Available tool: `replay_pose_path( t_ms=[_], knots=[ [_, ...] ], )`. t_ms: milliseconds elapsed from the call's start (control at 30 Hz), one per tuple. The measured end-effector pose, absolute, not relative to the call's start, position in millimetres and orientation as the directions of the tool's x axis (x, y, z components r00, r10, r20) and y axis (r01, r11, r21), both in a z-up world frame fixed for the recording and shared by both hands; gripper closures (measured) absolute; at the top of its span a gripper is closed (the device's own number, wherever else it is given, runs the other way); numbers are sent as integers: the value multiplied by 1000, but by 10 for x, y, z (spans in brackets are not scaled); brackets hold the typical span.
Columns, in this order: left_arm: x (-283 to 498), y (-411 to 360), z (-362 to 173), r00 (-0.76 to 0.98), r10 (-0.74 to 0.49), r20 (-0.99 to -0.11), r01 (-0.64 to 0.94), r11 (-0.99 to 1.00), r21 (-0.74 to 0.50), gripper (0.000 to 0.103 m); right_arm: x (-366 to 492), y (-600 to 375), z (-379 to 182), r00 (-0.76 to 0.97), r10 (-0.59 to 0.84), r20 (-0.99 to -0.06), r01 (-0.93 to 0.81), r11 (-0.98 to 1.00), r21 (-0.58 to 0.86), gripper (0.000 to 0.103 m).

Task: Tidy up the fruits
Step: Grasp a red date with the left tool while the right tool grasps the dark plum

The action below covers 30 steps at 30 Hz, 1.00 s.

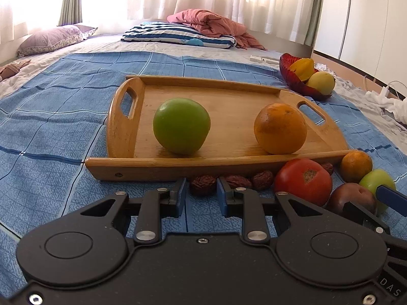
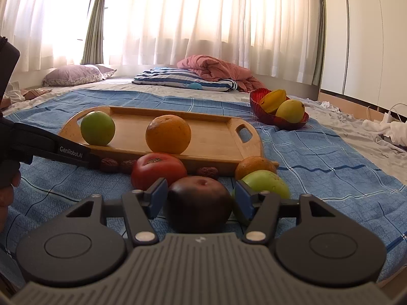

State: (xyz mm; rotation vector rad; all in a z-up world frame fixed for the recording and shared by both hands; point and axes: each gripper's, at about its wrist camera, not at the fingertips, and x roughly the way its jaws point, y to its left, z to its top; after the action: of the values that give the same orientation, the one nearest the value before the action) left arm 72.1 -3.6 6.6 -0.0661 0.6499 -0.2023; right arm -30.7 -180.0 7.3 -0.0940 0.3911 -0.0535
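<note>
Right gripper [image 2: 199, 197] spread wide around dark purple round plum [image 2: 198, 207] — not yet pinching; smooth, firm-skinned, likely slippery — grip across widest middle. Left gripper [image 1: 199, 198] parted, empty.

The left gripper [image 1: 200, 192] hovers low over the blue blanket [image 1: 63, 127], its jaws slightly apart with nothing between them. Just ahead of its fingertips lie wrinkled red dates [image 1: 203, 185] against the near rim of the wooden tray [image 1: 152, 165]. Further ahead on the tray sit a green apple [image 1: 181, 126] and an orange [image 1: 280, 128]. To the gripper's right rests a tomato [image 1: 303, 181]
</note>
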Motion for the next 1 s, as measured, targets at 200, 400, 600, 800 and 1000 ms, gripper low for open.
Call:
replay_pose_path(
  t_ms=[200, 400, 600, 800, 1000],
  knots=[
    [767, -27, 37, 767, -221, -602, 153, 975, -163, 79, -280, -1779, 41, 920, -53, -387, 10, 994, -113, 34],
    [726, -99, 70, 777, -210, -594, 165, 978, -130, 80, -226, -1779, 30, 918, -58, -393, 10, 992, -122, 29],
    [663, -142, 126, 790, -197, -581, 177, 980, -92, 80, -188, -1706, -5, 915, -79, -396, 7, 983, -181, 27],
    [603, -151, 192, 800, -192, -569, 185, 980, -72, 80, -131, -1653, -25, 907, -101, -410, -1, 971, -241, 27],
    [545, -151, 230, 810, -173, -561, 178, 983, -46, 80, -150, -1679, 6, 904, -94, -417, -4, 973, -229, 39]
  ],
)
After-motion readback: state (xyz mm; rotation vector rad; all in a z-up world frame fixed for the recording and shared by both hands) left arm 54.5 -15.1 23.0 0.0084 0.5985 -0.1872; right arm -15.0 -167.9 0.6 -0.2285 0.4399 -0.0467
